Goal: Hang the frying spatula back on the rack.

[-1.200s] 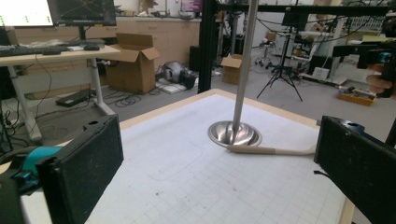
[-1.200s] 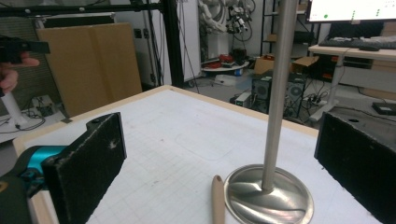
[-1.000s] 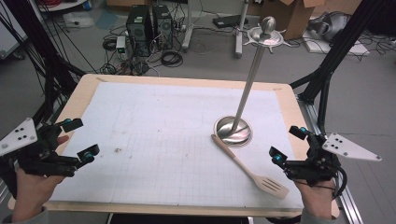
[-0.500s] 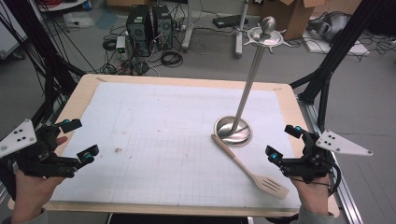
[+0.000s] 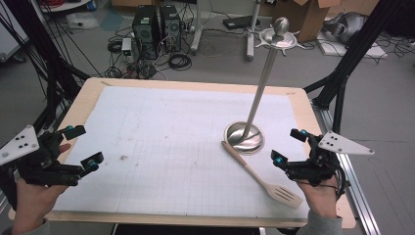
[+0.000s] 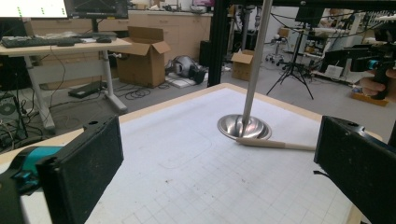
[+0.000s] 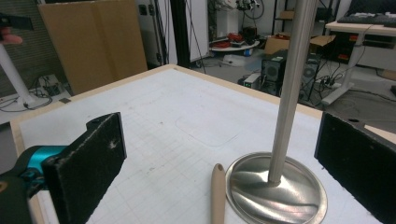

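Note:
A wooden slotted spatula lies flat on the white gridded mat, its handle end touching the round base of a tall steel stand. The stand's pole rises to a hooked crown. My right gripper is open just right of the spatula, pointing left toward the stand's base. In the right gripper view the spatula's handle tip and stand base lie between the jaws. My left gripper is open at the mat's left edge, with nothing between its jaws. Its own view shows the stand and spatula handle far off.
The wooden tabletop rims the mat. Black frame legs stand at both back corners. Computers and cables sit on the floor beyond the far edge. A cardboard box is behind the stand.
My right gripper has shifted left and slightly forward, closer to the spatula and the stand's base. The left gripper has stayed put.

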